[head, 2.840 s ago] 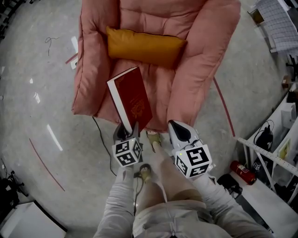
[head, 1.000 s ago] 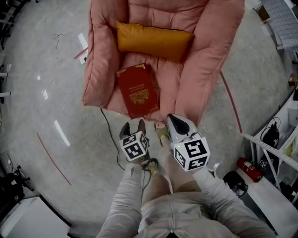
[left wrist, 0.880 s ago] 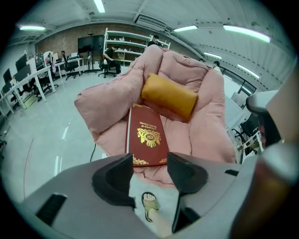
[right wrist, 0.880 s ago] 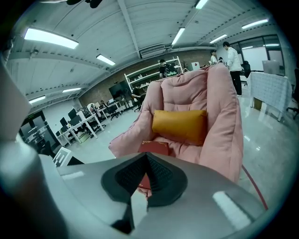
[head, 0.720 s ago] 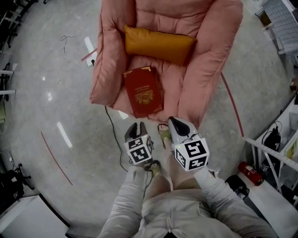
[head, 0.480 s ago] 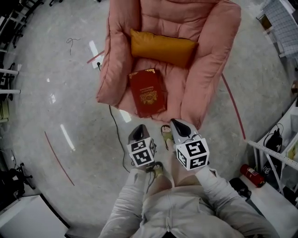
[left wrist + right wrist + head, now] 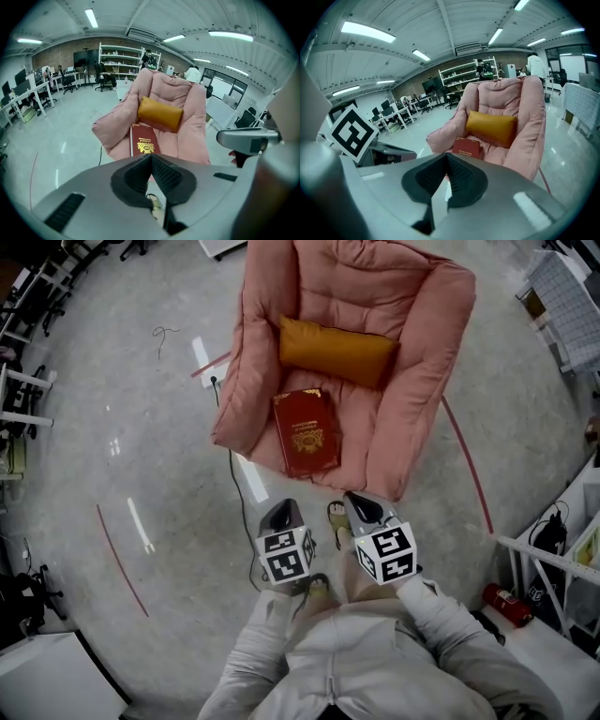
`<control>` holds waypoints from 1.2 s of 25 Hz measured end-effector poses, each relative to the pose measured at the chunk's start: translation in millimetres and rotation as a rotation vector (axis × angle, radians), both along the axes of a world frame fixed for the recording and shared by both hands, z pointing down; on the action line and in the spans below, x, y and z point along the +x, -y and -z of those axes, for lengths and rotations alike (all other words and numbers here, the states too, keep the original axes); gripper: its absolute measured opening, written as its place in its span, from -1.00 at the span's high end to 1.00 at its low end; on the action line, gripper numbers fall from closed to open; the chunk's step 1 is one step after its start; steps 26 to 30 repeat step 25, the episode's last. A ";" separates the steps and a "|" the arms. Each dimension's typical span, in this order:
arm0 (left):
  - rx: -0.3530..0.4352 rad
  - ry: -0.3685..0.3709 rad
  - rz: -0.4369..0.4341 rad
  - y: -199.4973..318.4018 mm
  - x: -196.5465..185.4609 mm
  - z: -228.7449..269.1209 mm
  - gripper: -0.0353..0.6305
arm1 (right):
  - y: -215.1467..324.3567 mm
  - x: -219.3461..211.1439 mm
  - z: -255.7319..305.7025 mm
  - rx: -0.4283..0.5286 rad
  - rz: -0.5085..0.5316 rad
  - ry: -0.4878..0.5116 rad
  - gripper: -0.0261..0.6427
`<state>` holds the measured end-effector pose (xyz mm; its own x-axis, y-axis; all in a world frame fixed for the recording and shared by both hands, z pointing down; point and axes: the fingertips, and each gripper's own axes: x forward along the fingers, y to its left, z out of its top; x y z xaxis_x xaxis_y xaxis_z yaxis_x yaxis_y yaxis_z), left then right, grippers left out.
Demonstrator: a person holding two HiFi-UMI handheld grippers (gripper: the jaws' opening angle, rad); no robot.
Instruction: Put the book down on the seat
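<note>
Book [image 7: 306,431] first: from the head view the red hardback lies flat, cover up, on the seat of the pink armchair [image 7: 258,381], just in front of the orange cushion [image 7: 337,351]. No gripper touches it. Left gripper [image 7: 279,514] and right gripper [image 7: 362,504] are held side by side over the grey floor, well short of the chair's front edge, with a sandalled foot [image 7: 337,518] between them.

Left gripper view: the jaws are closing the last bit, their ribbed pads [image 7: 161,176] meeting at the tips with nothing between them. Past the tips the book rests on the seat, its gold emblem facing up.

Right gripper view: both pads [image 7: 457,176] are pressed together and empty. The book shows beyond them, flat on the seat below the cushion.
</note>
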<state>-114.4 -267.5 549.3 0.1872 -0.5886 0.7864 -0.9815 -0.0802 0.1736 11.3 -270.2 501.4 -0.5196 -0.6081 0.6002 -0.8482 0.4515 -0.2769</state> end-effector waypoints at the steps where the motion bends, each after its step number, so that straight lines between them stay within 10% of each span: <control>1: 0.006 0.000 -0.002 -1.6 -0.9 5.5 0.88 | -3.2 -1.0 2.5 0.003 0.007 -0.003 0.92; 30: 0.069 -0.016 0.004 -16.0 -15.0 44.0 0.88 | -28.9 -16.2 34.3 0.062 0.066 -0.031 0.93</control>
